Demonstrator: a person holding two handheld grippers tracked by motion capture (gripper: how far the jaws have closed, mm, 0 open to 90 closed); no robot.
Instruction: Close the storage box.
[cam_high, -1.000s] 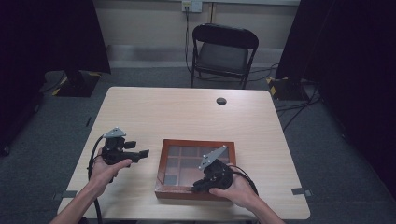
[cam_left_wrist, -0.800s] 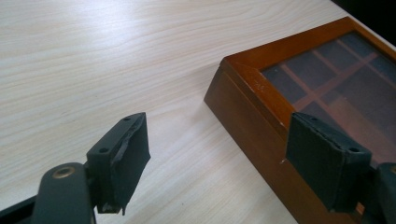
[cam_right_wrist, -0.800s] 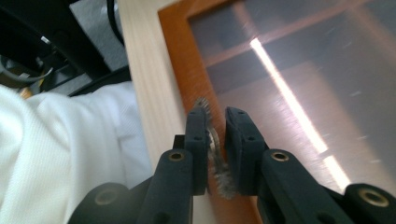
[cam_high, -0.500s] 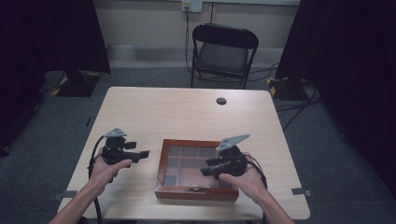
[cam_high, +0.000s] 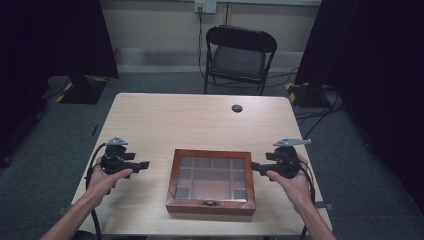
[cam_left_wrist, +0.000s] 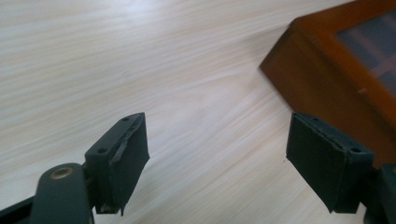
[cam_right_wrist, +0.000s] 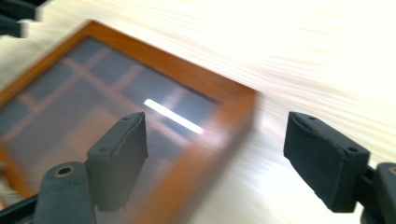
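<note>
The box is glossy reddish wood with a reflective glass lid, on a matt pale wood-grain table.

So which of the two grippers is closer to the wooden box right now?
The right gripper: its jaw tips nearly reach the wooden box at its right edge. The left gripper sits farther off, with bare table between it and the box.

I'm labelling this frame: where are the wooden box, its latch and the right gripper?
wooden box (cam_high: 211, 154), high view, far rim of the lid frame.
latch (cam_high: 210, 203), high view, metal clasp on the front wall.
right gripper (cam_high: 255, 167), high view, between its fingertips.
</note>
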